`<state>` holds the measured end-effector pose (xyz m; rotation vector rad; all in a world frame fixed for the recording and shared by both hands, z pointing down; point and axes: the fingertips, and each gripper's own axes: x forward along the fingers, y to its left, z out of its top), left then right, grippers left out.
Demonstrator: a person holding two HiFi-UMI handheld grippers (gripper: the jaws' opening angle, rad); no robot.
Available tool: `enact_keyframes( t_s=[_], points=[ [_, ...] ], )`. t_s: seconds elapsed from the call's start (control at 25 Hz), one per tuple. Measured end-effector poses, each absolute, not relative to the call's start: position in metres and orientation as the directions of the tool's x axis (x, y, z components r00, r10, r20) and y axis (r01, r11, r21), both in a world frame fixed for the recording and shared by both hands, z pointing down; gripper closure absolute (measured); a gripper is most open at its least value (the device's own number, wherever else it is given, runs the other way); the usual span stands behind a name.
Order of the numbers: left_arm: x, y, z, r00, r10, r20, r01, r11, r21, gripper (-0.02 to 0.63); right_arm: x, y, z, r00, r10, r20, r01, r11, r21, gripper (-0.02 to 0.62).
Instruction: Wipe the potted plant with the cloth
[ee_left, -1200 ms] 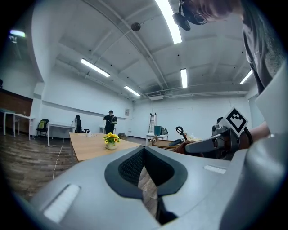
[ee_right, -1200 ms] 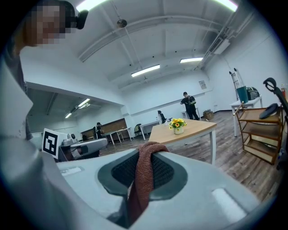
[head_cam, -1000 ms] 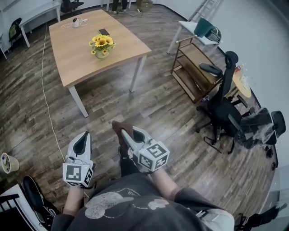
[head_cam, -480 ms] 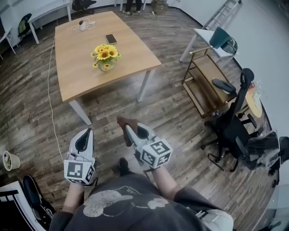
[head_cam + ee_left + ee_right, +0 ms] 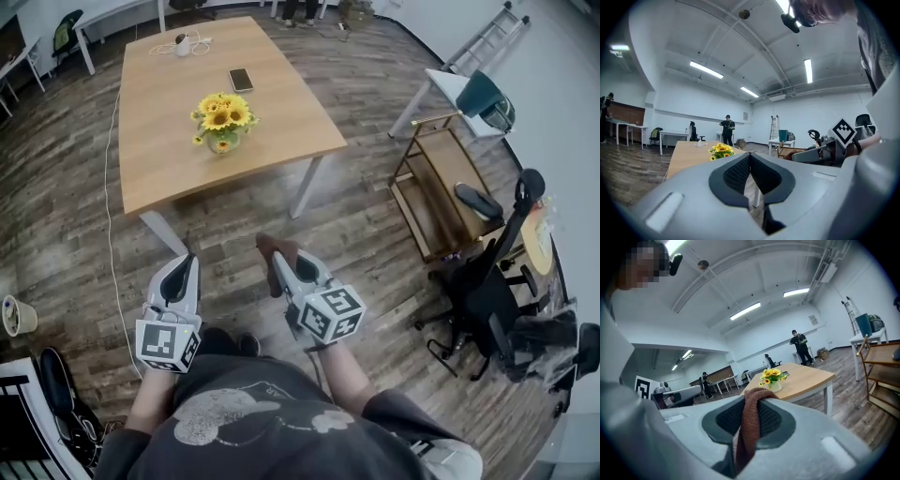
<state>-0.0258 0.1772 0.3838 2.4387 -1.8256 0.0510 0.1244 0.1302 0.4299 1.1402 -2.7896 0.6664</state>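
The potted plant [image 5: 223, 120] stands well ahead on the table [image 5: 291, 127], left of the right gripper [image 5: 283, 267] clamping the cloth [image 5: 269, 247]; the left gripper [image 5: 186, 267] is closed, empty.

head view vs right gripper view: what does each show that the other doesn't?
Head view only: black office chair and white cable on the wood floor.
Right gripper view only: ceiling strip lights, and a close look at the right hand-held gripper with its jaws clamped on the reddish-brown knitted cloth.
Both: light wooden table, yellow sunflowers in a pale pot, and the cloth in that gripper.
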Motion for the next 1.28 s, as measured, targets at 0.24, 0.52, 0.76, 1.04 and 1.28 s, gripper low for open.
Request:
enact_keyframes(
  t_s=[0.24,0.52,0.76,1.04,1.28],
  points=[
    [-0.029,0.158,0.383,0.284,-0.955,0.085,-0.959,-0.28,0.049,0.584,0.126,0.115,0.438,-0.716,-0.666,0.212,-0.686,0.612,-0.393,0.551],
    [-0.036,0.107,0.413,0.336,-0.932,0.137,-0.941,-0.328,0.078,0.512,0.133,0.071,0.446,-0.662,-0.716,0.224,-0.733,0.555,-0.394,0.551],
    [-0.052,0.041,0.424,0.369,-0.919,0.139,-0.929,-0.358,0.097,0.509,0.136,0.0,0.436,-0.612,-0.755,0.234,-0.779,0.524,-0.345,0.551],
    [-0.073,-0.025,0.443,0.396,-0.904,0.16,-0.918,-0.386,0.094,0.4,0.117,-0.076,0.423,-0.577,-0.776,0.254,-0.81,0.503,-0.303,0.551],
    [-0.079,-0.066,0.477,0.408,-0.89,0.203,-0.911,-0.41,0.037,0.275,0.108,-0.127,0.426,-0.541,-0.796,0.27,-0.835,0.472,-0.283,0.551]
  ],
)
